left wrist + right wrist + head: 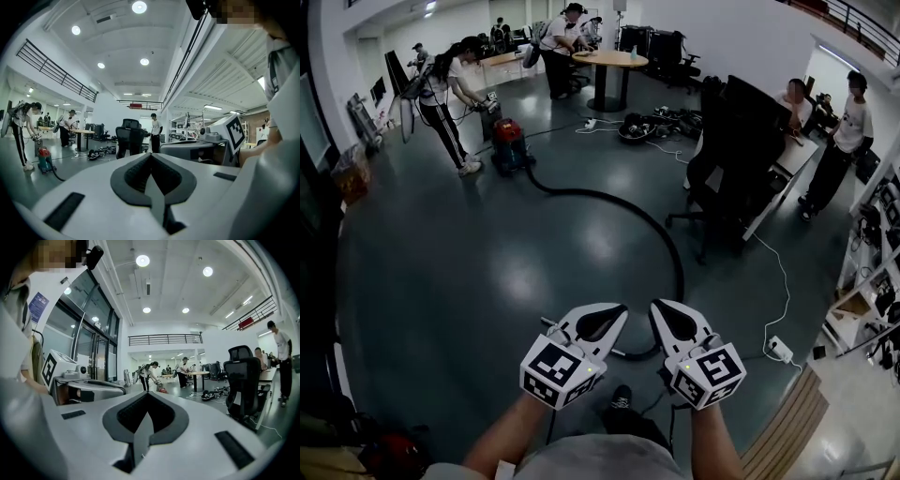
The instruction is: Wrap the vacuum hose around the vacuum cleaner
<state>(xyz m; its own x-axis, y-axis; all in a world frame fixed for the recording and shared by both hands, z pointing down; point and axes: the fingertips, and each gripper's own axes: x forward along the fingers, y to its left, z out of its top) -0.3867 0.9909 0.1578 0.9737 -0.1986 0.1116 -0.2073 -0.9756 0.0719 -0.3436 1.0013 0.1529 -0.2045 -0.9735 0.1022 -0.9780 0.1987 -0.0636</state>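
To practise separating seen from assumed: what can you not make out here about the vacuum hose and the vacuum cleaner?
Head view: the near stretch of the hose is partly hidden behind the left gripper and right gripper.
Head view: where the hose joins the vacuum cleaner is too small.
Left gripper view: that gripper's own body cuts the hose off.
Right gripper view: the vacuum cleaner is tiny, its hose indiscernible.

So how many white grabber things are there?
2: the left gripper and the right gripper, side by side low in the head view. Distant people might hold more.
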